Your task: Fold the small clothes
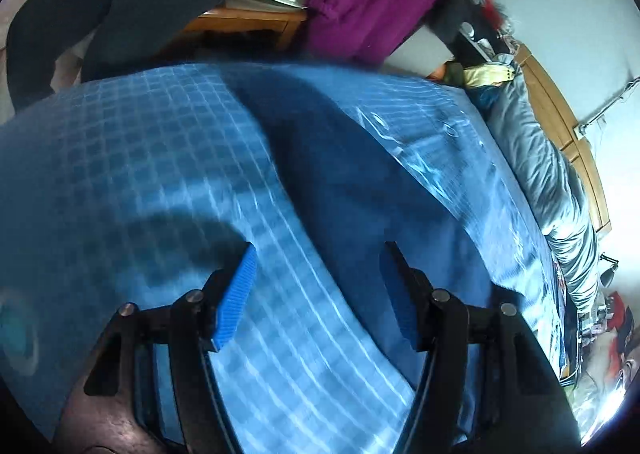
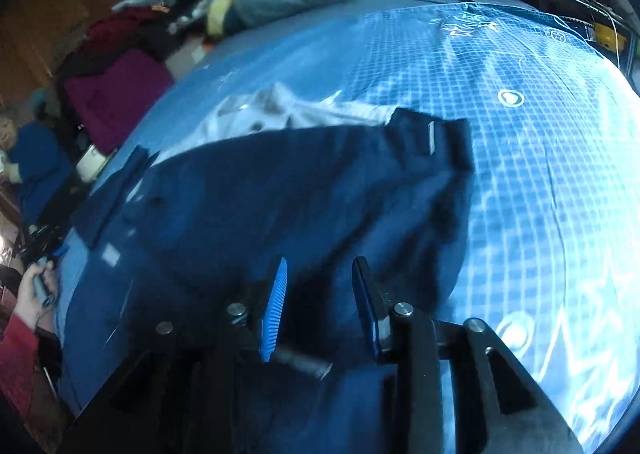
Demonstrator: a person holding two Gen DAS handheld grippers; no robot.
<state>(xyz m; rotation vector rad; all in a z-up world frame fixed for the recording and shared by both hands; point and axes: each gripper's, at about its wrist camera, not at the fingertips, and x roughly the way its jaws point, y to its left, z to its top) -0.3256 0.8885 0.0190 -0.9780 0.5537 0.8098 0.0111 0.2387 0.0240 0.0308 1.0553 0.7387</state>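
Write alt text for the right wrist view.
A dark navy garment lies spread on a blue checked bedsheet, partly over a white garment. The right gripper hovers over its near edge, jaws apart and empty. At far left, a hand holds the left gripper.

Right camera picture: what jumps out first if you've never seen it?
The big dark navy garment spread across the middle of the blue checked bedsheet grabs you first, with a pale white garment peeking out behind it. Next comes the right claw at the bottom, its blue pads apart just over the navy cloth. A purple bundle sits at the far left.
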